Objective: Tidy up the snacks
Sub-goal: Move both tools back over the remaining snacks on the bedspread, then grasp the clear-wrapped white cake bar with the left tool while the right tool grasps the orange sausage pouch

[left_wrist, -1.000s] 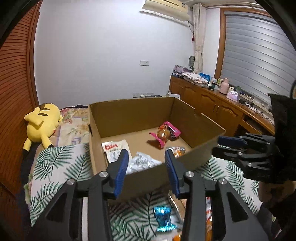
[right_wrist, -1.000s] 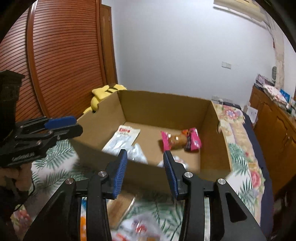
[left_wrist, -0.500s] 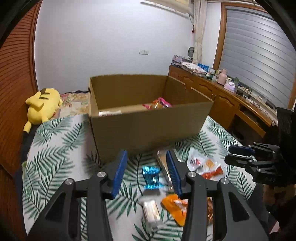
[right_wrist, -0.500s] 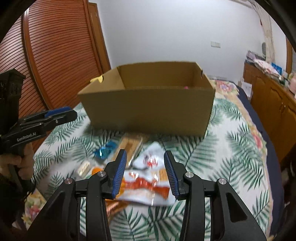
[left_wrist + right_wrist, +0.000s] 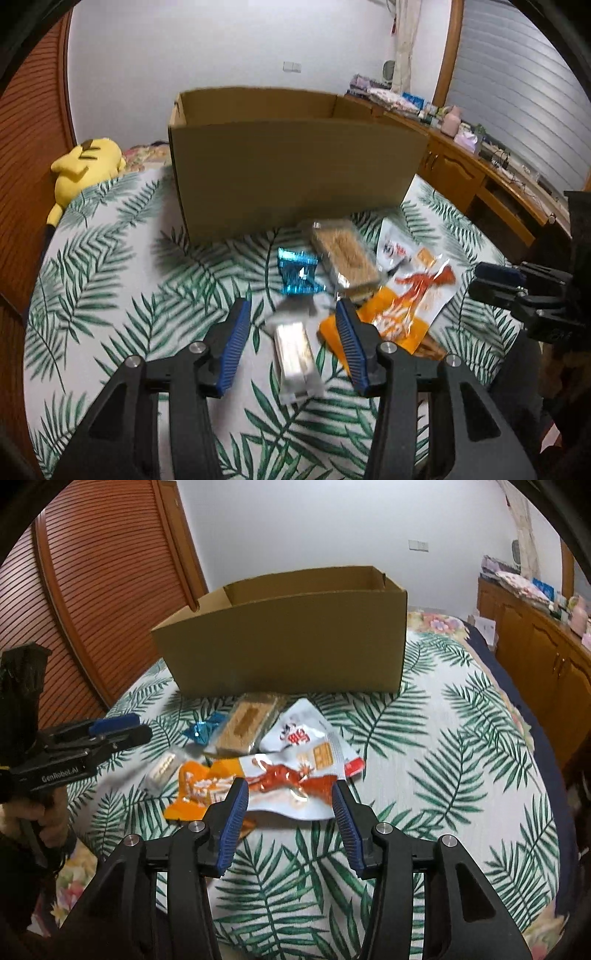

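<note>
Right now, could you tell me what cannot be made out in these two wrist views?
- Inside of the cardboard box: hidden in both views by its near wall.
- Small white wrapped bar: motion-blurred in the left view, its print unreadable.
- A brown packet edge under the orange packet: mostly covered in the right view.
- Items on the wooden counter: too small to identify.
- Right claw: open; contact with the clear packet is unclear.

A plain brown cardboard box stands on a white bedspread patterned with green palm fronds. Near it lie a shiny blue wrapper, an orange packet and a white-and-red packet. At far left, a yellow plush.
</note>
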Demonstrator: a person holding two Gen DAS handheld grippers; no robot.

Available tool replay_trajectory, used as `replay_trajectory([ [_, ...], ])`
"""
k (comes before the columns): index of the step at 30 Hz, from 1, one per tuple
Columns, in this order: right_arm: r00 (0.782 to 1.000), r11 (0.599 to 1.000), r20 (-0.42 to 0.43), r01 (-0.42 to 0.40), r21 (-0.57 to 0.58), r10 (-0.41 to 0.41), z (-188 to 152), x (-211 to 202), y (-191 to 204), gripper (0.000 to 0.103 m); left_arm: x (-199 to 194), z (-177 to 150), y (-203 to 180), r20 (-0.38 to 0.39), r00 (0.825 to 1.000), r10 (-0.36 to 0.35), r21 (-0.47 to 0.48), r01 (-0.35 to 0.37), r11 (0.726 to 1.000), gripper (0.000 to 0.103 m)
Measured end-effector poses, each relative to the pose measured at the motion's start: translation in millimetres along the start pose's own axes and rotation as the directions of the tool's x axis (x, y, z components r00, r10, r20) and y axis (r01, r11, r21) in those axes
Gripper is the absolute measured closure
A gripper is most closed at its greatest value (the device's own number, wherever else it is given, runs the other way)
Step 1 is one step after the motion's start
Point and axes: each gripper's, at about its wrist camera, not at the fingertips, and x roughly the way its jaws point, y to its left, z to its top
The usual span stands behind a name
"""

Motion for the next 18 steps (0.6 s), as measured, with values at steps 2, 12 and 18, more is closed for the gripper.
replay_trajectory([
  [2,1.0,1.0,-0.006,-0.007,0.004,0.007,-3,1,1,0.055,5,-4,2,-0.019,1.0,0.004,-0.003,-0.004,1.0,0.055],
  [12,1.0,1.0,-0.018,-0.025,0.004,0.025,-13,3,5,0.053,26,-15,7,-0.094,0.994,0.058,-0.009,-0.059,0.998,0.055],
  [18,0.999,0.999,-0.028,-0.037,0.009,0.037,-18,6,5,0.053,32,-18,4,-0.106,0.992,0.069,-0.001,-0.07,0.998,0.051],
])
